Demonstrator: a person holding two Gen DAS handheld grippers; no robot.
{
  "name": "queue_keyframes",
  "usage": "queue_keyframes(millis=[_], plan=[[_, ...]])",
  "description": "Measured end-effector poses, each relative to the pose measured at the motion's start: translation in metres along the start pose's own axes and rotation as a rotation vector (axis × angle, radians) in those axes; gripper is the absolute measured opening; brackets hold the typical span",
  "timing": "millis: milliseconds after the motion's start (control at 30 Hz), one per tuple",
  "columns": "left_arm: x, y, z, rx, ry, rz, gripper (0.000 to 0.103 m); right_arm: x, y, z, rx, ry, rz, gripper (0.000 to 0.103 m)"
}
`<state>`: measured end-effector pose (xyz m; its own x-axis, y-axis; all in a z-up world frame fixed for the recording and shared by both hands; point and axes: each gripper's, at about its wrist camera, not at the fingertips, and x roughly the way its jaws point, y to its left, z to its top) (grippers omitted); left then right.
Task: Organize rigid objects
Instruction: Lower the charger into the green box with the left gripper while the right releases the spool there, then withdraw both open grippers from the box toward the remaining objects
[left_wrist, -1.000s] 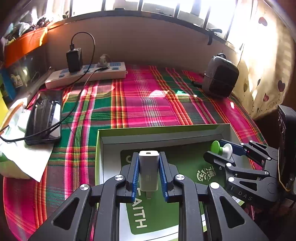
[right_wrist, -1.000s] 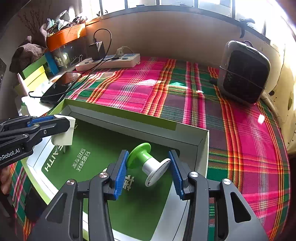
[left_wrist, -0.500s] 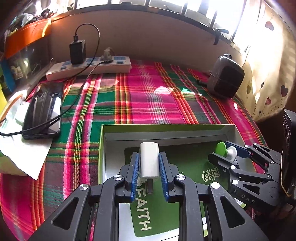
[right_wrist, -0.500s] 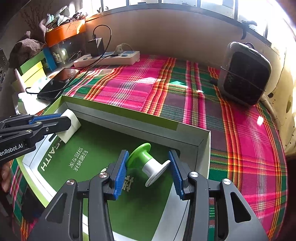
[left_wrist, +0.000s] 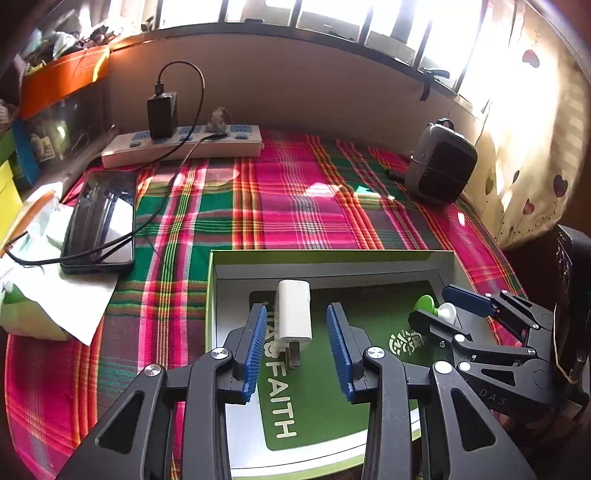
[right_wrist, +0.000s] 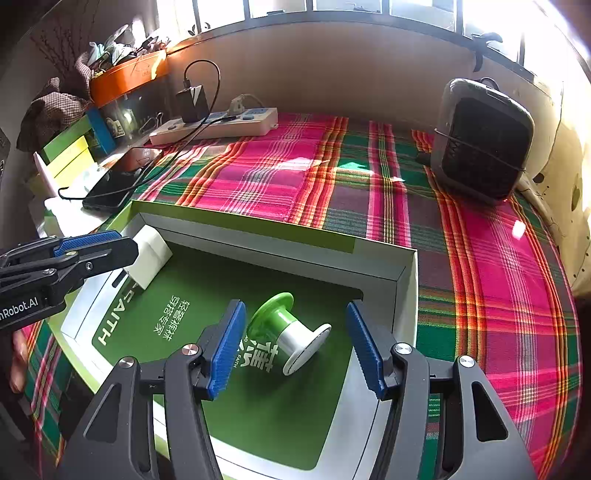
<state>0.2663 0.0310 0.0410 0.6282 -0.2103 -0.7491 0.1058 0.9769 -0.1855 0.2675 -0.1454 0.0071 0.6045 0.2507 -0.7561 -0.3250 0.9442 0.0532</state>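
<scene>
Both cams ride the grippers, tilted down, close over the box (left_wrist: 369, 255), facing the window wall. Left cam sees the right gripper (left_wrist: 448, 301) off to its right; right cam sees the left gripper (right_wrist: 125, 245) at its left. Shared: box, cloth (right_wrist: 498, 277), power strip (left_wrist: 181, 147).

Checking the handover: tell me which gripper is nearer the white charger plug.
Left. The left gripper straddles the white charger plug lying in the green box, jaws opening, pads clear of it. The right gripper sits across the box, around the green spool.
</scene>
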Motion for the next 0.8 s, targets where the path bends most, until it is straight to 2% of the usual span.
queue_keyframes(millis=[467, 800], plan=[[-0.042, 0.001, -0.023, -0.009, -0.046, -0.009, 0.034, -0.04, 0.003, -0.015, 0.024, -0.059, 0.014, 0.059], [-0.076, -0.006, -0.062, 0.033, -0.063, -0.046, 0.034, -0.08, 0.002, -0.044, 0.067, -0.107, 0.025, 0.059]])
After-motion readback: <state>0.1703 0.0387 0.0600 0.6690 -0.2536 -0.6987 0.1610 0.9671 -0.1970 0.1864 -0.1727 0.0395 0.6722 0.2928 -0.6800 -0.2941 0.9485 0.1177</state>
